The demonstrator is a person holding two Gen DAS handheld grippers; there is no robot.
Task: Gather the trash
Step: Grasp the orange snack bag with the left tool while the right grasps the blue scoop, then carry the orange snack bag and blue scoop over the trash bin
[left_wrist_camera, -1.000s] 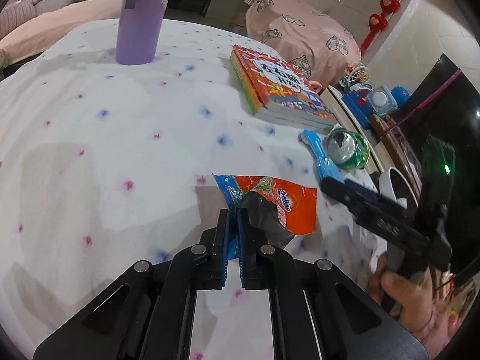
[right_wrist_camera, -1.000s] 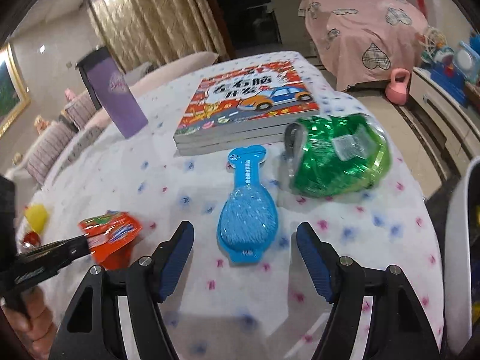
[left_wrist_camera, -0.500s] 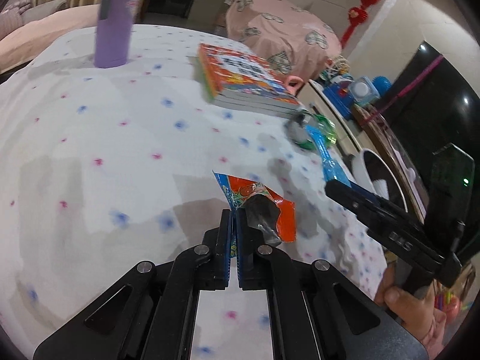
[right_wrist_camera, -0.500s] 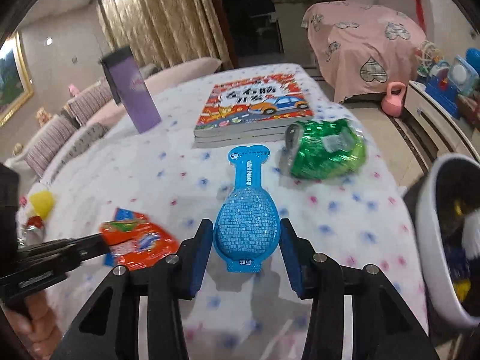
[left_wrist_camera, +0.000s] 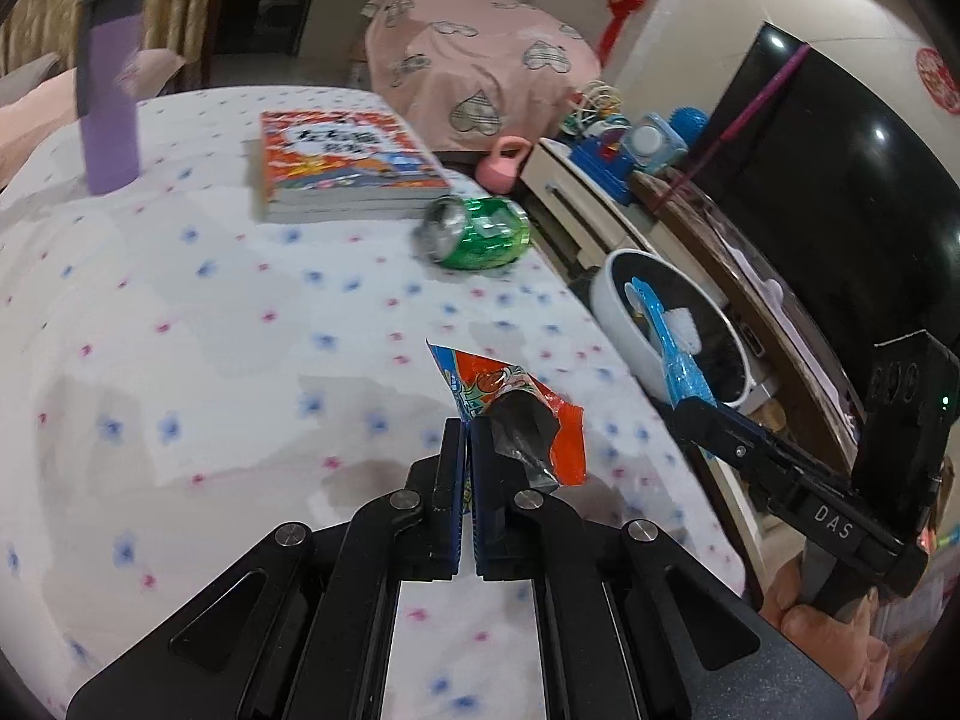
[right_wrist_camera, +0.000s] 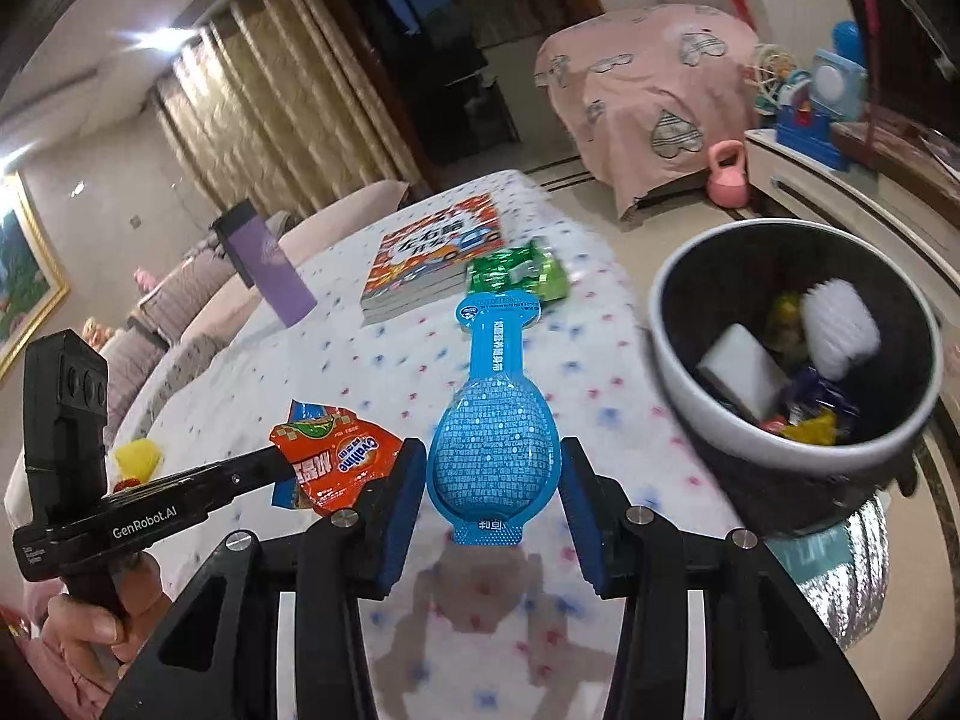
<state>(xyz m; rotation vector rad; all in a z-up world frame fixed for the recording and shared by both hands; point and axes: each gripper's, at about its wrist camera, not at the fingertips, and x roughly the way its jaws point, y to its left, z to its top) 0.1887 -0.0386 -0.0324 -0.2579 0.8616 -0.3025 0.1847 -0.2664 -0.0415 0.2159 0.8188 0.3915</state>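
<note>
You now have the blue blister pack (right_wrist_camera: 493,420) lifted clear of the desk (left_wrist_camera: 180,312), where a second ago it lay flat beside the green can (left_wrist_camera: 477,232). Your right gripper (right_wrist_camera: 492,498) has its jaws clamped on the pack's wide end. Your left gripper (left_wrist_camera: 467,480) has its jaws together on the orange snack wrapper (left_wrist_camera: 516,420), also raised. Both pieces have travelled toward the white bin (right_wrist_camera: 720,408) beside the desk, so the drop looks close; the can remains by the book (left_wrist_camera: 348,162)

Right hand-held gripper (right_wrist_camera: 491,501) clamps blue packet (right_wrist_camera: 492,438) beside bin (right_wrist_camera: 708,414).
</note>
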